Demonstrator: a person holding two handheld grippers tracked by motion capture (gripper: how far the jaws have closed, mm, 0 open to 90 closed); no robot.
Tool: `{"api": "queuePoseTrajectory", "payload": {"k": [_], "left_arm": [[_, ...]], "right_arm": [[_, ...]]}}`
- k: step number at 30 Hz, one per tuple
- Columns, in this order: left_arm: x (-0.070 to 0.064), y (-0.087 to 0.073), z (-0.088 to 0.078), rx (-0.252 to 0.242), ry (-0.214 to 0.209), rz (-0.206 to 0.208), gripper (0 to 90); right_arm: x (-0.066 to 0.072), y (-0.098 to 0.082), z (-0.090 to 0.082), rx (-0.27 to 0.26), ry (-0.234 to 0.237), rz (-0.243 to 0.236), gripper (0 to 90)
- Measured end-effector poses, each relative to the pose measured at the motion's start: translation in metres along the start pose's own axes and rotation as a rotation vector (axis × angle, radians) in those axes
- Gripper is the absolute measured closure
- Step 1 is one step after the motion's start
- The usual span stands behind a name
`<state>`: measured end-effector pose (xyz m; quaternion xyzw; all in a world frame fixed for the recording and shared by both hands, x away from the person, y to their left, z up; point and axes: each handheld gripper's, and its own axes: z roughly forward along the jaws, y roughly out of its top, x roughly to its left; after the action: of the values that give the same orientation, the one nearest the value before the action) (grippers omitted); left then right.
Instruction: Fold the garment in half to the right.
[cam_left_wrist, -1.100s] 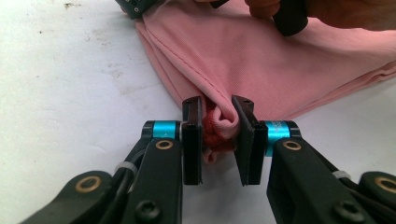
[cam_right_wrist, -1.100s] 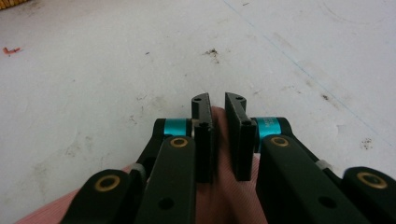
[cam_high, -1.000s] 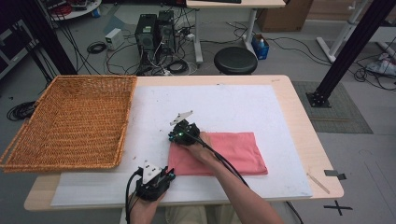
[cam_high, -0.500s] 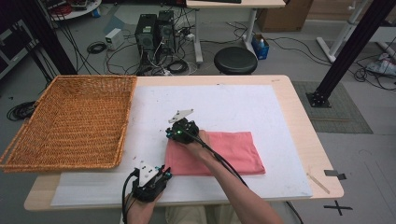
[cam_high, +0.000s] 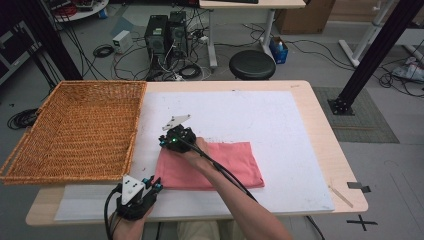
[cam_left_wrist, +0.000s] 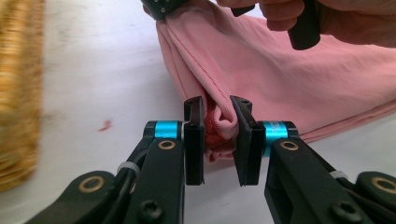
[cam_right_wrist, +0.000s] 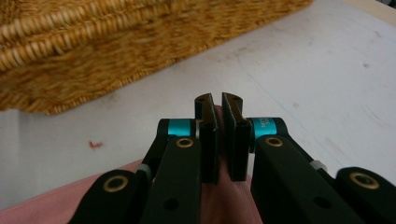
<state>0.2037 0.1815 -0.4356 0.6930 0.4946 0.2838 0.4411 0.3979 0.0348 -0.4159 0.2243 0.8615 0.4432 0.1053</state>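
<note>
A folded pink cloth (cam_high: 220, 167) lies on the white mat (cam_high: 280, 125), its left edge lifted a little. My left gripper (cam_high: 153, 186) is at the cloth's near left corner. In the left gripper view my left gripper (cam_left_wrist: 217, 122) is shut on a bunched fold of the pink cloth (cam_left_wrist: 289, 79). My right gripper (cam_high: 169, 144) holds the far left corner. In the right gripper view my right gripper (cam_right_wrist: 218, 112) has its jaws almost together with the thin pink cloth (cam_right_wrist: 60, 200) pinched between them.
A large wicker basket (cam_high: 75, 130) stands on the table's left side, close to both grippers, and its woven wall (cam_right_wrist: 93, 51) fills the top of the right gripper view. A small wooden stick (cam_high: 341, 196) lies near the table's right front corner.
Both grippers have moved left toward the basket and risen slightly, dragging the pink cloth's left edge with them. Both grips have stayed on the cloth.
</note>
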Motion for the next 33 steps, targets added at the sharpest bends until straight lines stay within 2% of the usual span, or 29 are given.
{"api": "queuePoseTrajectory", "payload": {"k": [3, 6, 8, 11, 16, 17, 18, 19, 22, 23, 28, 29, 30, 33], "left_arm": [[0.006, 0.001, -0.008, -0.007, 0.019, -0.008, 76.0], [0.008, 0.003, -0.012, -0.023, 0.010, -0.026, 76.0], [0.004, 0.005, -0.010, -0.034, 0.004, -0.028, 76.0], [-0.004, 0.010, -0.008, -0.054, -0.021, -0.024, 76.0], [-0.016, 0.018, -0.001, -0.089, -0.083, -0.034, 76.0], [-0.021, 0.021, 0.004, -0.094, -0.106, -0.028, 76.0], [-0.021, 0.021, 0.004, -0.094, -0.106, -0.028, 75.9], [-0.024, 0.022, 0.006, -0.094, -0.115, -0.024, 75.9], [-0.039, 0.027, 0.018, -0.095, -0.162, -0.007, 75.9], [-0.039, 0.027, 0.018, -0.095, -0.162, -0.007, 75.9], [-0.061, 0.031, 0.033, -0.081, -0.216, 0.025, 75.9], [-0.070, 0.033, 0.039, -0.079, -0.238, 0.033, 75.9], [-0.070, 0.033, 0.039, -0.079, -0.238, 0.033, 75.9], [-0.083, 0.037, 0.049, -0.072, -0.271, 0.056, 75.9]], "right_arm": [[0.007, 0.006, 0.005, -0.018, 0.011, -0.024, 86.4], [0.010, 0.008, 0.005, -0.016, 0.018, -0.037, 86.4], [0.008, 0.008, 0.002, -0.001, 0.016, -0.042, 86.5], [0.004, 0.008, -0.006, -0.005, 0.023, -0.022, 86.5], [-0.005, 0.006, -0.026, -0.027, 0.000, -0.031, 86.4], [-0.007, 0.004, -0.030, -0.029, -0.005, -0.028, 86.4], [-0.007, 0.004, -0.030, -0.029, -0.005, -0.028, 86.4], [-0.013, -0.001, -0.037, -0.027, -0.011, -0.023, 86.4], [-0.022, -0.010, -0.049, -0.021, -0.031, -0.018, 86.4], [-0.026, -0.014, -0.054, -0.024, -0.036, -0.011, 86.4], [-0.036, -0.025, -0.068, -0.030, -0.052, 0.006, 86.4], [-0.042, -0.032, -0.077, -0.031, -0.062, 0.016, 86.4], [-0.042, -0.032, -0.077, -0.031, -0.062, 0.016, 86.4], [-0.053, -0.042, -0.093, -0.033, -0.083, 0.029, 86.4]]}}
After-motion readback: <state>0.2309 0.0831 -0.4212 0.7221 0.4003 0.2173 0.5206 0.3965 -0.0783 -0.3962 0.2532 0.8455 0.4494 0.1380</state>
